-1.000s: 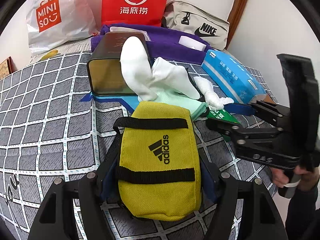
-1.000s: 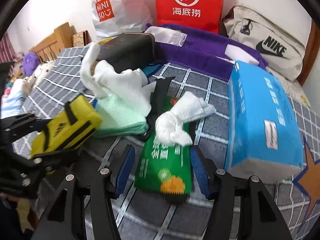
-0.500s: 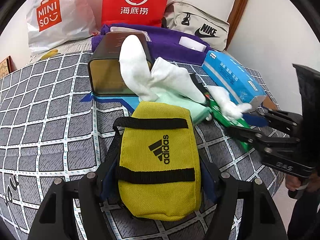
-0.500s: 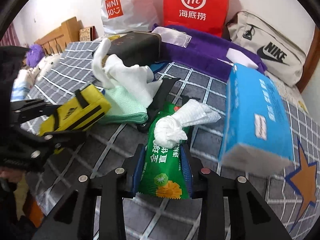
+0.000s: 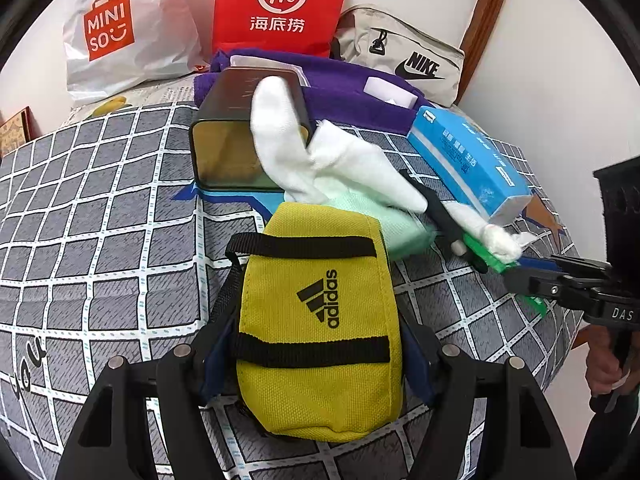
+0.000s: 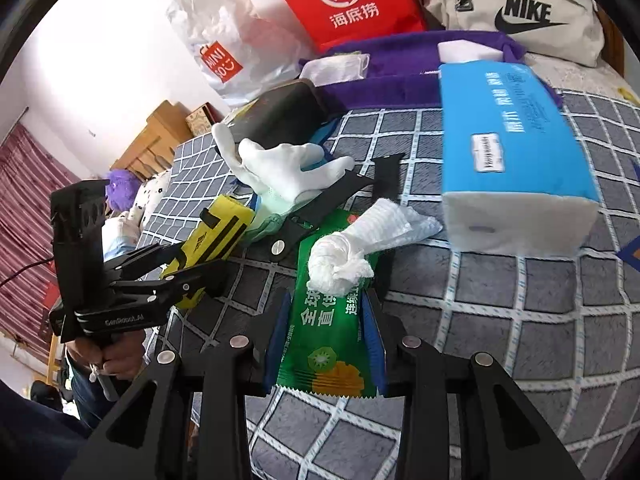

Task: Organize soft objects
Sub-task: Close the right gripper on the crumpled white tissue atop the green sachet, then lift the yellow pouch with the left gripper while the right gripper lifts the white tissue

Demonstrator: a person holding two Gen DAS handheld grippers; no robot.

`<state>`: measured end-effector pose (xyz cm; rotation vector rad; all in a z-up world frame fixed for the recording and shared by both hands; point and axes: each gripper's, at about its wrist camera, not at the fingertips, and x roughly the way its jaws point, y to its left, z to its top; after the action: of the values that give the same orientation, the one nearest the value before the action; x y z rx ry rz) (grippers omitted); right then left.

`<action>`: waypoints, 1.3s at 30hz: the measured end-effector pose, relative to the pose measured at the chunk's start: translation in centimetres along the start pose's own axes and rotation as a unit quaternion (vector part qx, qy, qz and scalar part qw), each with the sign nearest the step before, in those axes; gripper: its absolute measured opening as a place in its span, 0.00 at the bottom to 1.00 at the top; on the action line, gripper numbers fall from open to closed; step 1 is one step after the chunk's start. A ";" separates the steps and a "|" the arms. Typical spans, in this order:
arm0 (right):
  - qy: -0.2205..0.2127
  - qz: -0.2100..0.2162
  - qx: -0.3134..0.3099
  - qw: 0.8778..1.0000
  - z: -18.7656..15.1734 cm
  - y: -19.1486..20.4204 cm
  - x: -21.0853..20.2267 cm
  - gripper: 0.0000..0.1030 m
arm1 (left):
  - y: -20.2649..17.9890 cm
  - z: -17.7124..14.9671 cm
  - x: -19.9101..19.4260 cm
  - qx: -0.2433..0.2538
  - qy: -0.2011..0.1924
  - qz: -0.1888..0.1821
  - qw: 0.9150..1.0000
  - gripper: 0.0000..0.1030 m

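Here the left gripper (image 5: 316, 354) is clamped on 1 yellow Adidas pouch (image 5: 318, 332) low over the checked bedspread (image 5: 100, 240), and the right gripper (image 6: 324, 344) is closed on 1 green packet (image 6: 326, 320) with 1 knotted white cloth (image 6: 340, 264) riding on top. To do this step well, I'd keep the packet level so the cloth doesn't slide off. Just beyond lie 1 mint folded cloth (image 5: 384, 220), 2 white socks (image 5: 328, 160), 1 black strap (image 6: 320, 212) and 1 blue tissue pack (image 6: 508, 152). Farther back: 1 dark box (image 5: 240, 148), 1 purple towel (image 5: 352, 96), 3 bags.
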<state>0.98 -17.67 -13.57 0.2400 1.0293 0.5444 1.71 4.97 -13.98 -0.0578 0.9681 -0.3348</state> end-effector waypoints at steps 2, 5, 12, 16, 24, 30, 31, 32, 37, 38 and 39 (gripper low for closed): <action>-0.014 -0.017 -0.005 1.000 -0.1 -0.1 -1.0 0.35 | 0.0 0.0 -0.1 -0.001 -0.003 0.001 1.000 0.67; -0.045 -0.088 -0.040 0.994 -0.2 0.8 -2.6 0.35 | -0.2 0.2 -0.3 0.000 -0.006 0.001 1.000 0.67; -0.067 -0.158 -0.189 0.967 -1.0 5.8 -2.5 0.35 | -1.0 0.5 -0.7 0.010 -0.011 0.001 1.000 0.67; -0.055 -0.122 -0.157 0.978 -0.4 5.3 -1.2 0.35 | -0.9 0.4 -1.1 0.010 -0.014 0.004 1.000 0.67; 0.003 -0.156 -0.128 0.979 -1.1 3.0 2.8 0.47 | -0.6 0.2 -1.3 0.009 -0.010 0.009 1.000 0.67; -0.020 -0.137 -0.094 0.986 0.0 2.9 1.9 0.54 | -0.4 0.1 -1.1 0.006 -0.008 0.008 1.000 0.67; -0.023 -0.138 -0.088 0.986 0.3 2.8 1.9 0.54 | -0.4 0.1 -1.1 0.006 -0.007 0.008 1.000 0.67; -0.024 -0.139 -0.085 0.986 0.6 2.7 2.2 0.54 | -0.4 0.1 -1.0 0.005 -0.006 0.008 1.000 0.67; -0.013 -0.159 -0.110 0.981 1.3 3.1 4.0 0.35 | -0.1 0.1 -0.8 0.001 -0.003 0.010 1.000 0.67; -0.017 -0.161 -0.116 0.980 1.2 3.3 3.9 0.31 | 0.0 0.1 -0.8 0.000 -0.003 0.011 1.000 0.67; -0.020 -0.160 -0.122 0.979 1.1 3.5 3.8 0.30 | 0.2 0.2 -0.9 -0.002 -0.003 0.012 1.000 0.67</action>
<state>2.33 -12.67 -14.30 -0.1308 0.9295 0.3652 1.44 5.37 -13.22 -0.0520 0.9624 -0.3108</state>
